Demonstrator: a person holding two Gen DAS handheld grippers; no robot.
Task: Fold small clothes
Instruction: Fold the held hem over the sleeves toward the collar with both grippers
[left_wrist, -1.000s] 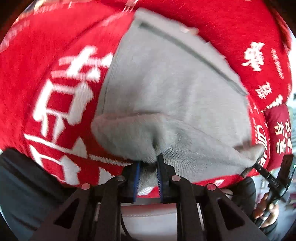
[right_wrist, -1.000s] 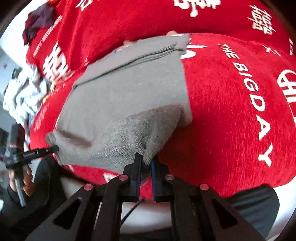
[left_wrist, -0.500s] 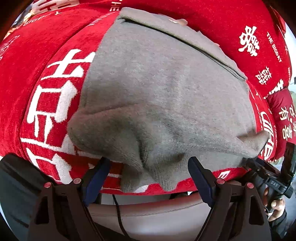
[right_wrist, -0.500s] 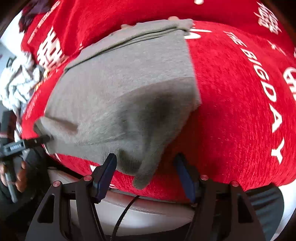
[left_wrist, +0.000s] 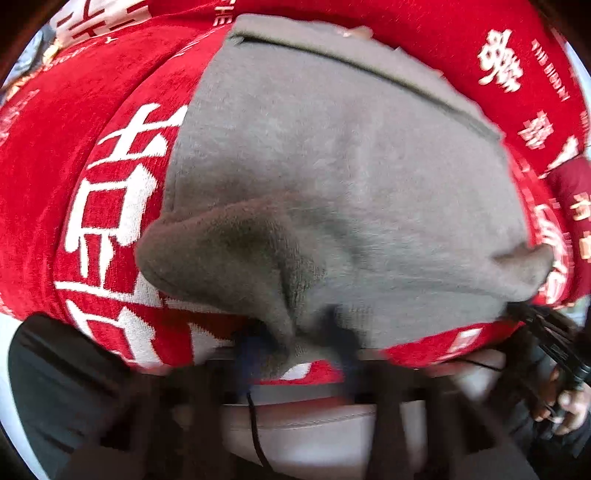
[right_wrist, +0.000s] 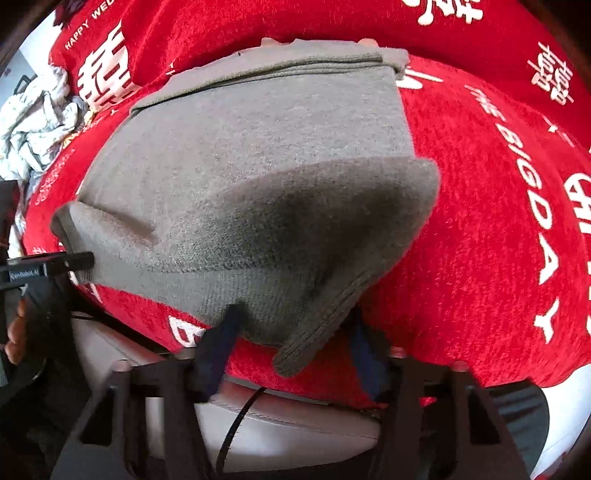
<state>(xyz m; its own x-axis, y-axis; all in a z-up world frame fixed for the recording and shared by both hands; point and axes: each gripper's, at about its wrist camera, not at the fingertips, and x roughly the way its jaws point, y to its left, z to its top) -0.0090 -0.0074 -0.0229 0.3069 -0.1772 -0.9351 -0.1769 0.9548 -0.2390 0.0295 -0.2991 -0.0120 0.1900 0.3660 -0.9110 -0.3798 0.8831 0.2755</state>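
A grey knitted garment lies folded on a red blanket with white lettering. Its near hem bunches up at the left gripper, whose blurred jaws are closing on a fold of that hem. In the right wrist view the same garment hangs a loose corner over the blanket's near edge. The right gripper straddles that corner with its jaws closing; the fingers still stand wide and do not touch it. Each gripper shows at the other view's edge: the right one and the left one.
A pale leather cushion edge runs under the blanket's front, with a black cable across it. A heap of pale clothes lies at the far left of the right wrist view. A person's hand holds the other gripper.
A second ago both grippers were shut on the near hem. Both then opened wide and let it drop. Now the left fingers have drawn in around the hem; the right fingers stay wide.
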